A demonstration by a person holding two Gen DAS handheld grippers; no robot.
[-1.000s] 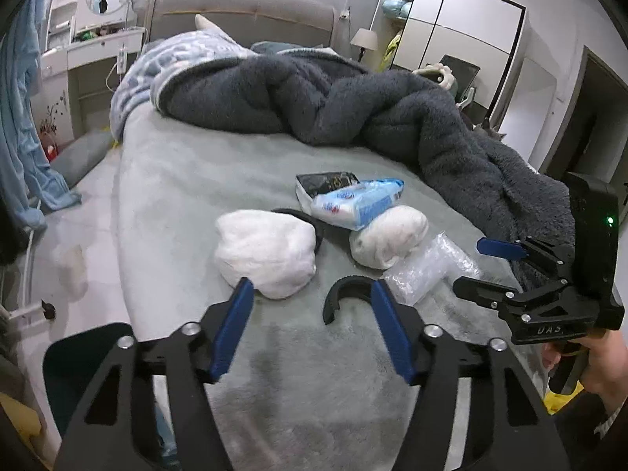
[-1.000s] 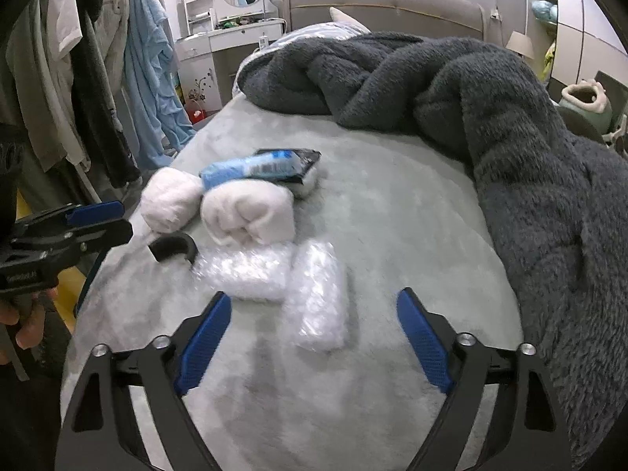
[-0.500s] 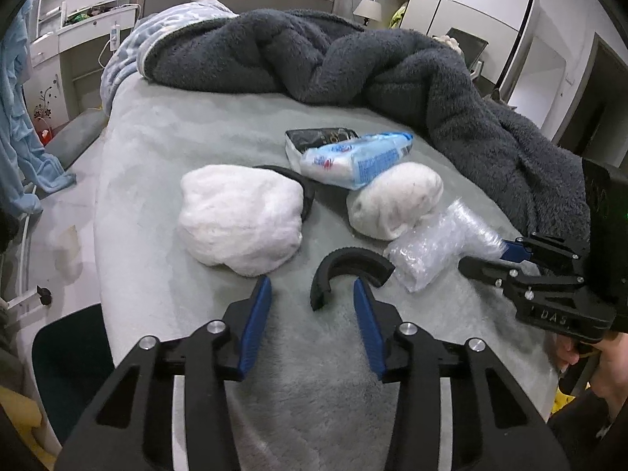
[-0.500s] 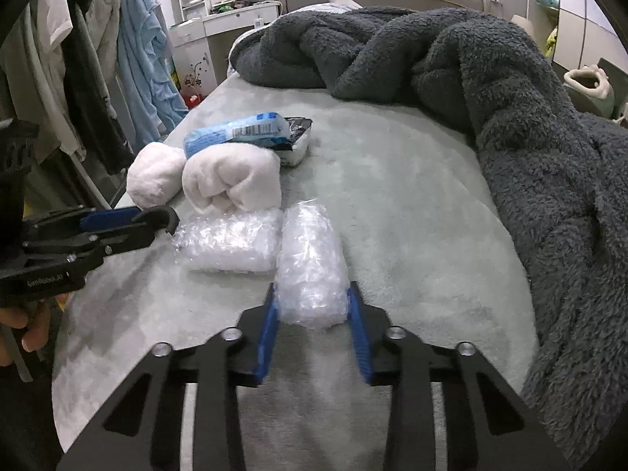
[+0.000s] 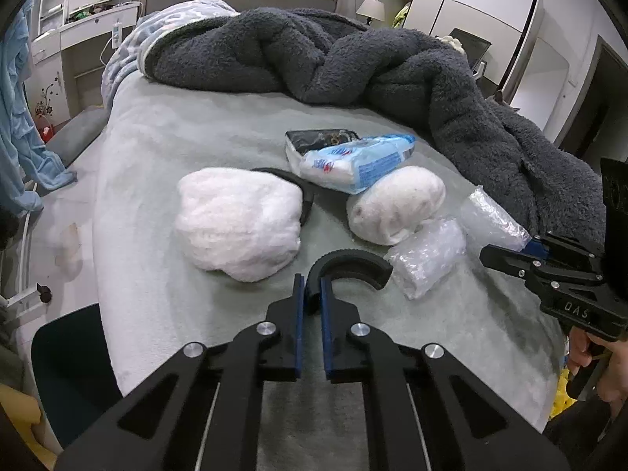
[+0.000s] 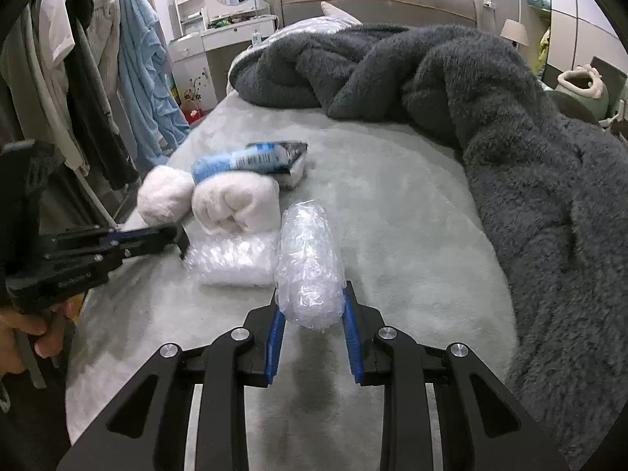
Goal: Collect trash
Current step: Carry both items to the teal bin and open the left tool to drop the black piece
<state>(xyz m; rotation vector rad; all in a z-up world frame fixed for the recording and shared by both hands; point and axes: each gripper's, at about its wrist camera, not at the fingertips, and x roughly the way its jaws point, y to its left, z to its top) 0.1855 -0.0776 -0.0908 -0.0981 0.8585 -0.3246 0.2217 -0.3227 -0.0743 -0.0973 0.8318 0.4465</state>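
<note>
Soft cloth and crinkled plastic on a plush bed

The bed cover (image 6: 392, 204) is pale, short-piled plush; the dark grey blanket (image 6: 530, 137) is thick, shaggy fleece. Two white bundles (image 5: 239, 223) look fluffy and matt. The bubble wrap roll (image 6: 308, 259) is clear, glossy, crinkled plastic, as is the one beside it (image 5: 428, 255). The blue-white packet (image 5: 357, 161) is shiny film. The curved black piece (image 5: 349, 265) is matt plastic with a ribbed edge. The gripper pads (image 5: 300, 306) are smooth blue, on matt black arms with bright metal pins.

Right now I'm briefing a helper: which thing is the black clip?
On the grey bed, among the trash near its foot, find the two white wads. The black clip lies nearest, pinched in the left hand-held gripper: a hard C-shaped piece, unlike the soft wads.
</note>
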